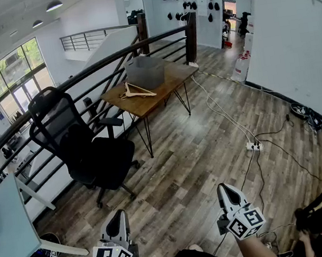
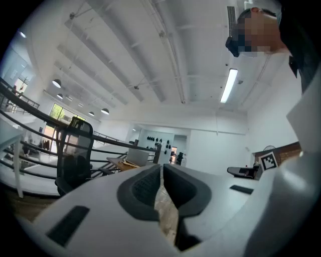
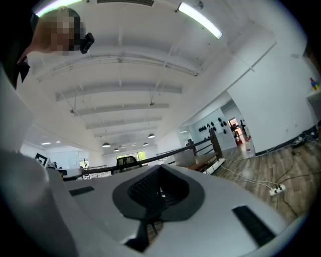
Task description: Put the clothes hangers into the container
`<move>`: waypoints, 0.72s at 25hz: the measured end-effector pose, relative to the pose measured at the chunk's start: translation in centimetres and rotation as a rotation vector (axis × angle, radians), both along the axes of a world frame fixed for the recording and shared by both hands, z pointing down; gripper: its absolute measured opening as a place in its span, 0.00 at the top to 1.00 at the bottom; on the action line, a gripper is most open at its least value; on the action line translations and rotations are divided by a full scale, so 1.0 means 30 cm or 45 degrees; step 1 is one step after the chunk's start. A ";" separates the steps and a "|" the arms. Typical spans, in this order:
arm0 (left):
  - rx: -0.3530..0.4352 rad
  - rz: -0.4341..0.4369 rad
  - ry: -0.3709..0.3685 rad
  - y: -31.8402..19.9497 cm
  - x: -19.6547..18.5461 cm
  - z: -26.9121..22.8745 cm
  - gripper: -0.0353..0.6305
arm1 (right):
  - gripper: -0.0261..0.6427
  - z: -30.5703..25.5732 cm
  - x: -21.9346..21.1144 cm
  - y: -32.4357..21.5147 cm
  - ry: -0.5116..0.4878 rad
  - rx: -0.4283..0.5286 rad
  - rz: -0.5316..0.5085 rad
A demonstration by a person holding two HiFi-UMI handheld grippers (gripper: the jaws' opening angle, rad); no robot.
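Left tool [image 1: 120, 215] and right tool [image 1: 223, 189] shut, empty; wooden hangers [image 1: 137, 91] far ahead on bench [image 1: 169, 81], slightly nearer my left.

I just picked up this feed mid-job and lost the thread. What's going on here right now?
A person stands well back from the wooden table, holding a tool in each hand. The left tool and right tool are both shut with nothing in them. The hangers lie on the table beside the grey container, untouched. A black office chair stands near the table. No hanger has been picked up yet.
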State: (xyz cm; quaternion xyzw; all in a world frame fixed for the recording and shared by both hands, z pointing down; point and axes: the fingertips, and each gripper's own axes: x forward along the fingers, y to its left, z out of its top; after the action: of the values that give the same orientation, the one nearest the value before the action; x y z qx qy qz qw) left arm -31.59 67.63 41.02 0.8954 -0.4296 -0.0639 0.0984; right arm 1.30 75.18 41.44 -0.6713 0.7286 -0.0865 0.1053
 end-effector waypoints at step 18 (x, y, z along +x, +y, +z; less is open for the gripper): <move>-0.010 0.041 0.008 0.018 0.071 -0.001 0.90 | 0.97 0.010 0.028 0.028 -0.013 -0.001 -0.007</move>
State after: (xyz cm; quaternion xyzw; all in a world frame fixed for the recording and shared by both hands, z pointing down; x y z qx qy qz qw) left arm -29.45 68.17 41.00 0.9016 -0.4150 -0.0634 0.1043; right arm 2.13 76.03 41.73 -0.6688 0.7299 -0.0904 0.1085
